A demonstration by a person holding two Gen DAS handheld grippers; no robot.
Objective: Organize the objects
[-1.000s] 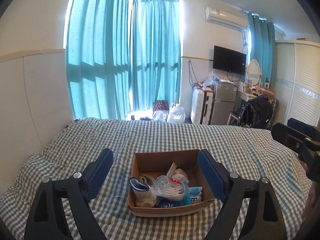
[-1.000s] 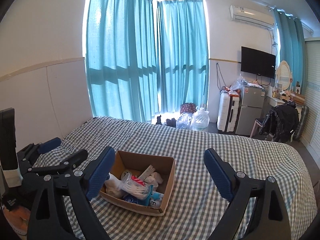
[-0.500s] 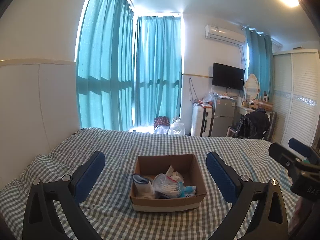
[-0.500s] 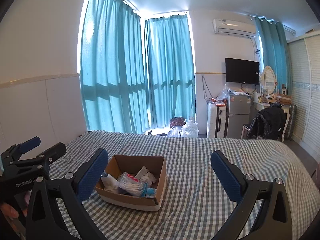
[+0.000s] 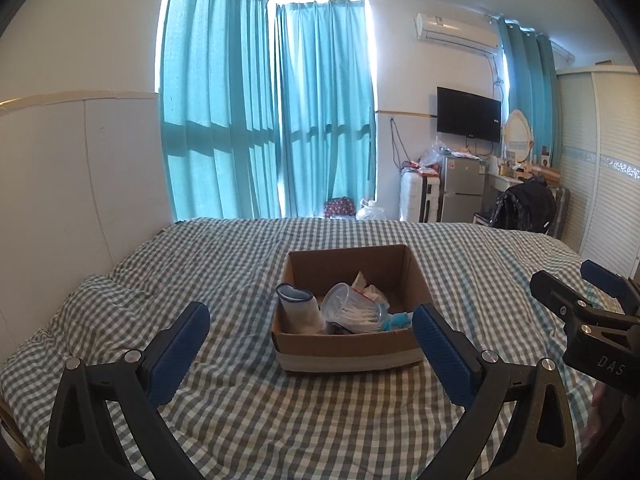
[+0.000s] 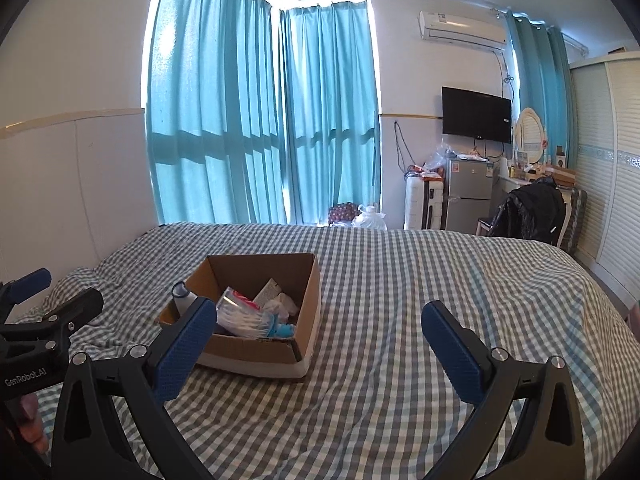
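An open cardboard box [image 5: 348, 350] sits on the checked bed cover, also in the right wrist view [image 6: 308, 300]. Inside it lie a white bottle with a blue cap [image 5: 298, 308], a clear tub of cotton swabs [image 5: 352, 312], a blue item [image 5: 398, 320] and small packets [image 6: 270, 292]. My left gripper [image 5: 310, 334] is open and empty, held just in front of the box. My right gripper [image 6: 316, 330] is open and empty, to the right of the box. Each gripper shows at the edge of the other's view.
The green-and-white checked bed [image 6: 420, 300] fills the foreground, with a pillow hump [image 5: 92, 304] at the left. A white panelled wall [image 5: 60, 184] runs along the left. Beyond the bed are teal curtains [image 5: 272, 120], a fridge [image 5: 460, 188], a chair with a black jacket [image 5: 524, 208] and a wardrobe [image 5: 604, 168].
Both grippers have pulled back and tilted, so the box looks a little farther off and lower in view. Both grippers stay open. The box and its contents have not moved.
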